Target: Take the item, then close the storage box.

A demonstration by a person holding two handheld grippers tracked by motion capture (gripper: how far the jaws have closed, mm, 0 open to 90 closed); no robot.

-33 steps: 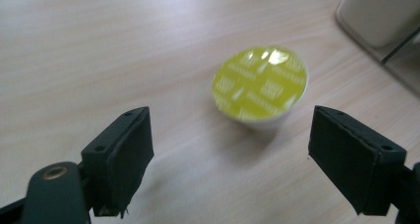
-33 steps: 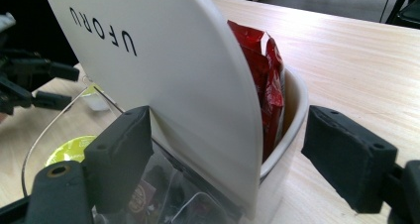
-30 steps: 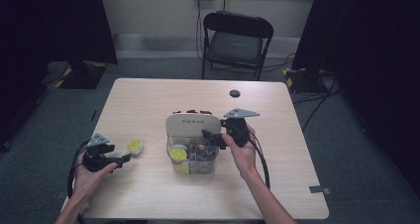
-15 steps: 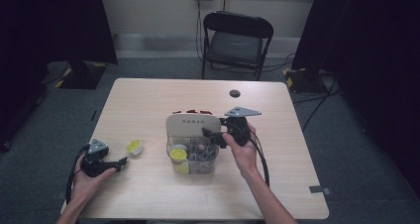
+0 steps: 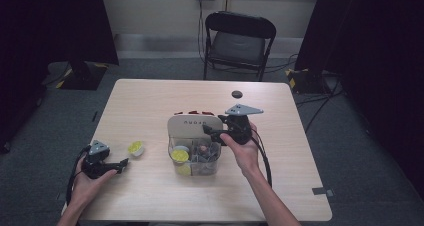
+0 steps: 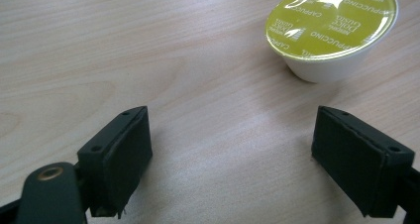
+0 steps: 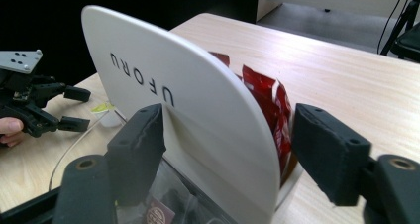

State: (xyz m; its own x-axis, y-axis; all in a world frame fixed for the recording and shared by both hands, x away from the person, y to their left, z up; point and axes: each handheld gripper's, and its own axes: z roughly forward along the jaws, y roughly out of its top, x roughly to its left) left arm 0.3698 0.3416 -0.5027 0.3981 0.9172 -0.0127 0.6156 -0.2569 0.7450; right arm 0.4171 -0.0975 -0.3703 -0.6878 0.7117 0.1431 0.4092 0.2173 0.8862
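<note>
Since the earlier frame the left gripper (image 5: 116, 164) has drawn back from the yellow-lidded capsule (image 6: 331, 31), which now sits on the table (image 5: 150, 101) just beyond its spread, empty fingers (image 6: 119, 157), off toward one side. Meanwhile the right gripper (image 7: 228, 157) has just been closing; its fingers (image 7: 141, 149) straddle the white panel (image 7: 198, 130) of the capsule holder (image 5: 195, 151), one looking against it, the other apart.

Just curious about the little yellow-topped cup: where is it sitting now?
The capsule sits on the table at left in the high view, between the left gripper and the clear organiser.
</note>
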